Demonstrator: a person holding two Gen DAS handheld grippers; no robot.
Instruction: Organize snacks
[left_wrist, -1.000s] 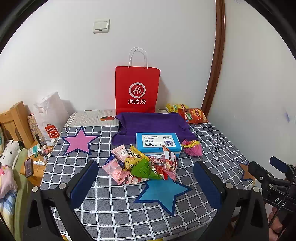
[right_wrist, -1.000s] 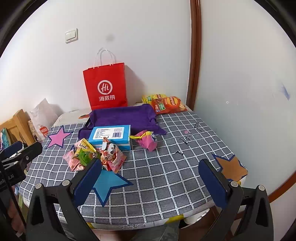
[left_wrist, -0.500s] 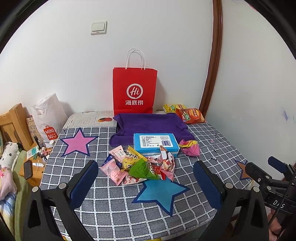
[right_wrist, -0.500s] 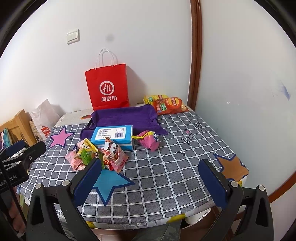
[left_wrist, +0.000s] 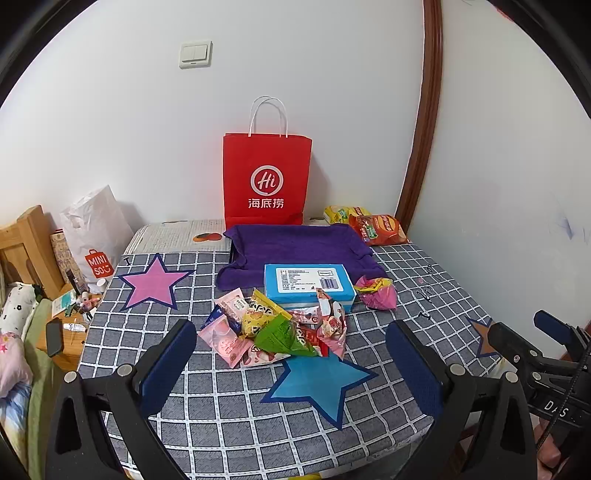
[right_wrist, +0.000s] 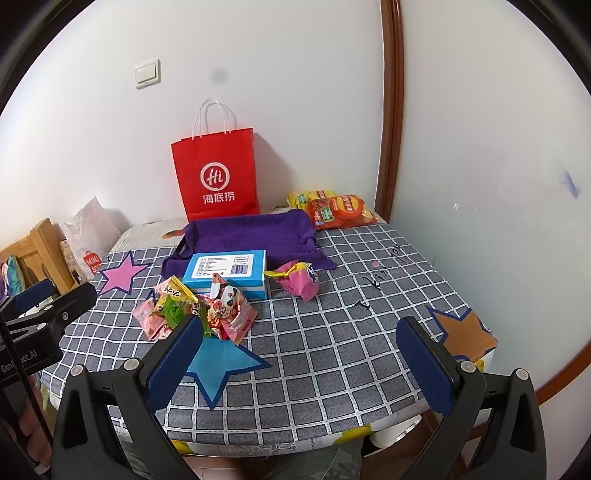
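Both my grippers hover above the near edge of the tabletop (left_wrist: 221, 424), jaws spread wide and holding nothing: the left gripper (left_wrist: 291, 350) faces the snack pile (left_wrist: 273, 328), the right gripper (right_wrist: 301, 350) sits off to its right. Compared with a second ago, the pile and the blue box (left_wrist: 306, 282) behind it sit slightly lower in the left view, and the red paper bag (right_wrist: 216, 175) has shifted right in the right view. The pink packet (right_wrist: 297, 277) lies apart, beside the box.

Grid-cloth table (left_wrist: 229, 417) carries a snack pile (left_wrist: 273, 328), blue box (left_wrist: 308, 282) — purple towel (left_wrist: 295, 243), red bag (left_wrist: 266, 181).
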